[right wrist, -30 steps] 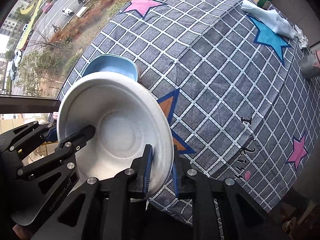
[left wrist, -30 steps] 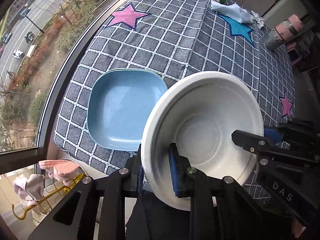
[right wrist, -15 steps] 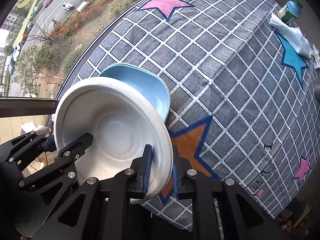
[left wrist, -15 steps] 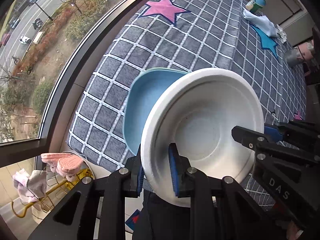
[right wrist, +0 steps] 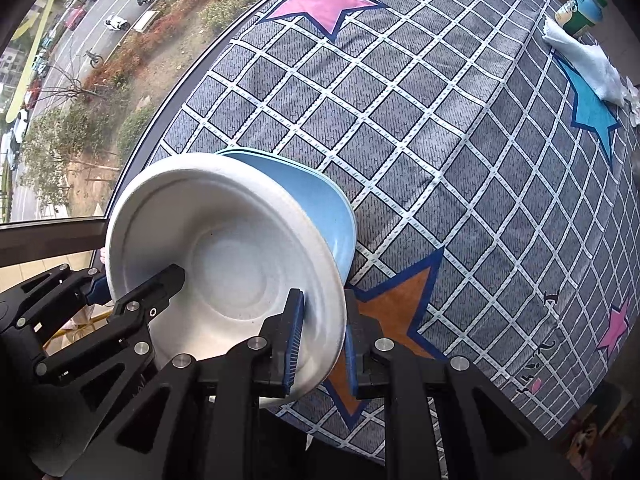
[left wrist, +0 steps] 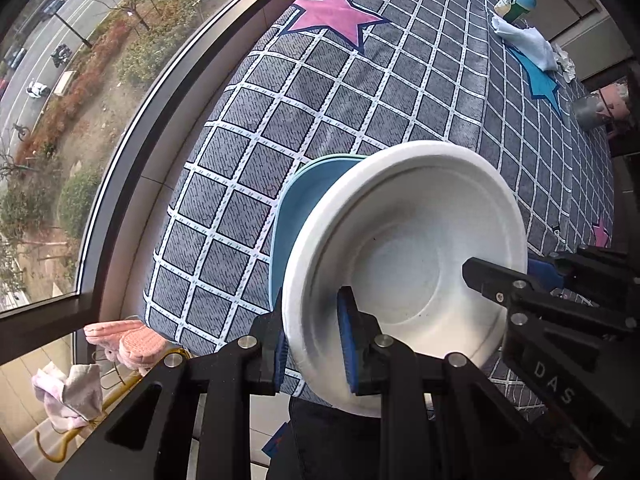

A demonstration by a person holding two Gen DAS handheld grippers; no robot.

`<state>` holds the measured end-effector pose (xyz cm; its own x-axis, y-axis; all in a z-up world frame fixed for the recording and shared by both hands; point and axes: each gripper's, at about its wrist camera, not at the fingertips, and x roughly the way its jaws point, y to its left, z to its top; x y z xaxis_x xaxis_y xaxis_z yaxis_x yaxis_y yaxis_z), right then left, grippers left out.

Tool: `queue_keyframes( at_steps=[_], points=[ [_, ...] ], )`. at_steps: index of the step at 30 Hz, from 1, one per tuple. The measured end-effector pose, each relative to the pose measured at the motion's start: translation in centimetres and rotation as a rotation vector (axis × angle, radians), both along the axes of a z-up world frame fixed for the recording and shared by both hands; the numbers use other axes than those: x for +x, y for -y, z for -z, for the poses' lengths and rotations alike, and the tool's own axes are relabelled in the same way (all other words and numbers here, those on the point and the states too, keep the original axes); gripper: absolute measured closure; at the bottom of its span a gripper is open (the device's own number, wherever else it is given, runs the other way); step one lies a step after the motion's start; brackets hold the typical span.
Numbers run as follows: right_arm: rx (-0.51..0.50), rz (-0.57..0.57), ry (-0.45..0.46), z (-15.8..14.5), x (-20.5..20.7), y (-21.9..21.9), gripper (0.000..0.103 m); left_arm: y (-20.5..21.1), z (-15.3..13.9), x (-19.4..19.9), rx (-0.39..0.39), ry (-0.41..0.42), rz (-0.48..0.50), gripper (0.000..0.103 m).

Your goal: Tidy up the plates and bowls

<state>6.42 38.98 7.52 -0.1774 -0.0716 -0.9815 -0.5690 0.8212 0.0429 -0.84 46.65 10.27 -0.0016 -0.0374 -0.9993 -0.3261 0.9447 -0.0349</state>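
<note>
two grippers hold a white bowl point(left wrist: 404, 264) over a blue plate point(left wrist: 296, 216).
left gripper point(left wrist: 316, 340) and right gripper point(right wrist: 320, 332) each pinch opposite rims, jaws nearly closed, above the checked cloth point(left wrist: 340, 92).

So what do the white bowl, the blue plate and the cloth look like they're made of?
White bowl: likely moulded pulp or paper, since it is matte, slightly grainy, with a thick soft rim. Blue plate: probably plastic or melamine, smooth with an even colour and a thin rim. Cloth: woven fabric with a printed grid and stars, and it wrinkles softly.
</note>
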Motion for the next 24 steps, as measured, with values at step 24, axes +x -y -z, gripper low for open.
queue_keyframes(
  at_steps=[24],
  points=[
    [-0.03,0.044,-0.016,0.5,-0.1,-0.2,0.079,-0.5,1.3,1.0,0.0,-0.033,0.047,0.077]
  ],
)
